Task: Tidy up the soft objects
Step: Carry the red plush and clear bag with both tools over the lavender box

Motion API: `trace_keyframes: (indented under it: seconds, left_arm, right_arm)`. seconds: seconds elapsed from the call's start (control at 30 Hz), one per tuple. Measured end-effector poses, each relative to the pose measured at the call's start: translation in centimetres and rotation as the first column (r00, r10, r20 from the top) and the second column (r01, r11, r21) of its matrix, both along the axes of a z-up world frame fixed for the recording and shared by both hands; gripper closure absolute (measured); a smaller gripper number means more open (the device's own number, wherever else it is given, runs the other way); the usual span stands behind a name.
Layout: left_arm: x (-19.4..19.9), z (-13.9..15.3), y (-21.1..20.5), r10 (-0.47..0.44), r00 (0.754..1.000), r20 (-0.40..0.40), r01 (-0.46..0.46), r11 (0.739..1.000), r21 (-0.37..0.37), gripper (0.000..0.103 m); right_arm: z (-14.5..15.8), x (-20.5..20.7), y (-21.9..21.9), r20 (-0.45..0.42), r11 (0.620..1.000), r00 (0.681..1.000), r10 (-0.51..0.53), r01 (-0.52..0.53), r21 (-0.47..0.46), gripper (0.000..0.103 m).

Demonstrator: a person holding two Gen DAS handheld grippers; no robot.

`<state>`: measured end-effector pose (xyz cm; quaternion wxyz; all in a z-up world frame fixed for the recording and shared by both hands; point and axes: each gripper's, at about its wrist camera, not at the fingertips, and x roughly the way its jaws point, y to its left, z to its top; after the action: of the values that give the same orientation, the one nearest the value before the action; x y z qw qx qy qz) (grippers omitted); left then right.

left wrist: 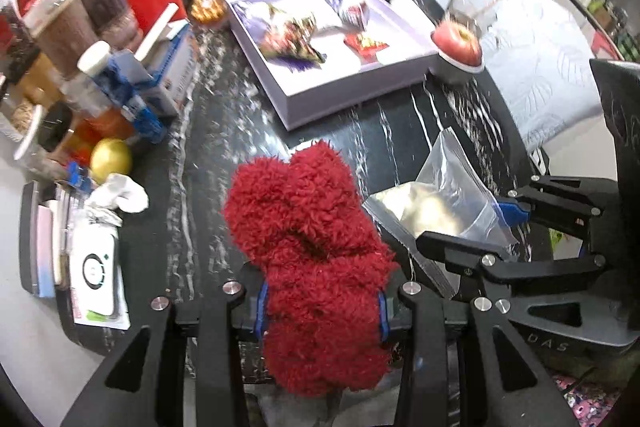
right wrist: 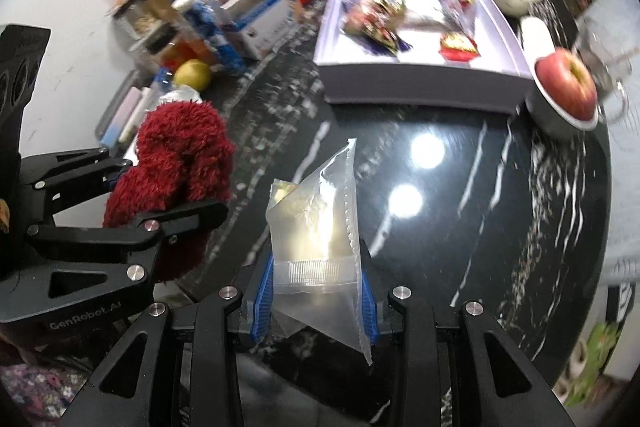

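Left wrist view: left gripper (left wrist: 320, 311) is clenched on the red fuzzy sock bundle (left wrist: 308, 251), pads biting its lower-middle, the bulk sticking up and forward over the black marble table (left wrist: 224, 163). Right gripper (right wrist: 316, 291) is clamped across the zip strip of the clear zip bag (right wrist: 314, 223), which holds something pale and soft; bag stands up off the table, mouth end toward the camera. Judging by this, the step is bagging the bundle. To do it well: the right grip is pinching the seal flat, so re-grip one lip only and let the mouth gape; bring the bundle in narrow end first, keep it compressed, push past the zip track before letting go. Fuzz will snag on the track, so go slow there. Bag and bundle sit just beside each other, not touching as far as I can tell. Farther back: lavender box (right wrist: 420, 83) with snack packets, apple (right wrist: 566, 83) in a small bowl, jars against the wall; keep the swing clear of those
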<state>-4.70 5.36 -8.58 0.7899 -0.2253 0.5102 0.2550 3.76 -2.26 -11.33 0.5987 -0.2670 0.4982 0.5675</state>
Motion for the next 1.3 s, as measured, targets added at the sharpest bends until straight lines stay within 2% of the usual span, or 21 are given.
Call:
trace_keyframes:
  seconds: [0.37, 0.83, 1.03, 1.3]
  left_arm:
    - [1.2, 5.8, 2.5, -0.021, 0.995, 0.101, 0.010, 0.994, 0.109, 0.065]
    - [4.6, 12.1, 6.8, -0.092, 0.979, 0.179, 0.048, 0.970, 0.237, 0.065]
    - [6.6, 13.9, 9.2, -0.103, 0.974, 0.200, 0.048, 0.963, 0.264, 0.065]
    - [9.7, 14.4, 12.4, -0.121, 0.970, 0.209, 0.060, 0.959, 0.277, 0.065]
  right_arm:
    - [6.1, 0.1, 1.7, 0.061, 0.993, 0.998, 0.005, -0.012, 0.117, 0.067]
    - [13.4, 3.4, 5.7, 0.132, 0.966, 0.989, -0.064, 0.028, 0.256, 0.067]
    - [15.4, 5.0, 7.8, 0.144, 0.956, 0.987, -0.075, 0.030, 0.293, 0.067]
    - [16.5, 7.8, 10.6, 0.148, 0.948, 0.984, -0.096, 0.045, 0.316, 0.067]
